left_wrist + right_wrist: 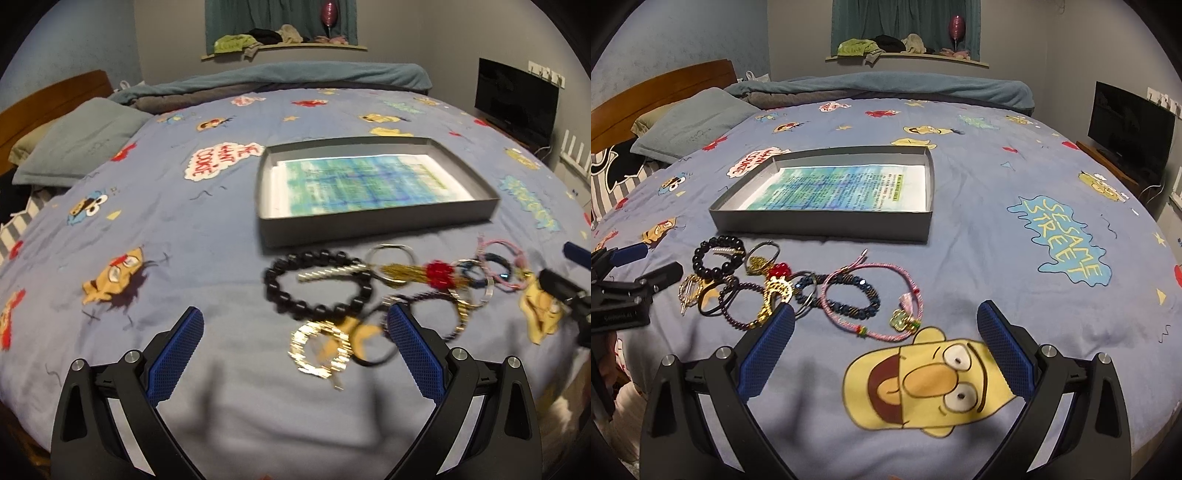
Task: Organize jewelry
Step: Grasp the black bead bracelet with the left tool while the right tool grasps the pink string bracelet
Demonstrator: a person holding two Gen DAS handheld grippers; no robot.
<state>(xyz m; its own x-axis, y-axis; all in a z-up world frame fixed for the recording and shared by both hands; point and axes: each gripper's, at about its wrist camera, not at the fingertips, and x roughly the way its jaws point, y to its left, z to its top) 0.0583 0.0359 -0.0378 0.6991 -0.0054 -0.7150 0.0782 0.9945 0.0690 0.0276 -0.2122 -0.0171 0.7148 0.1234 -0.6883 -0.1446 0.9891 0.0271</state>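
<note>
A heap of jewelry lies on the blue cartoon bedspread in front of a shallow grey box tray (369, 229) (827, 223) lined with printed paper. The heap holds a black bead bracelet (273, 286) (700, 258), a gold chain bracelet (295, 349), a red bead tassel piece (437, 275) (779, 271), a dark blue bead bracelet (849, 314) and a pink cord bracelet (908, 300). My left gripper (295, 312) (657, 260) is open, low over the gold chain's end of the heap. My right gripper (885, 309) (557, 262) is open beside the pink bracelet. Neither holds anything.
Pillows (81, 147) and a wooden headboard (665, 85) are at the far left. A folded blue blanket (886, 85) lies across the bed's far side. A dark TV (1130, 125) stands on the right. Bare bedspread (1034, 258) spreads to the right of the jewelry.
</note>
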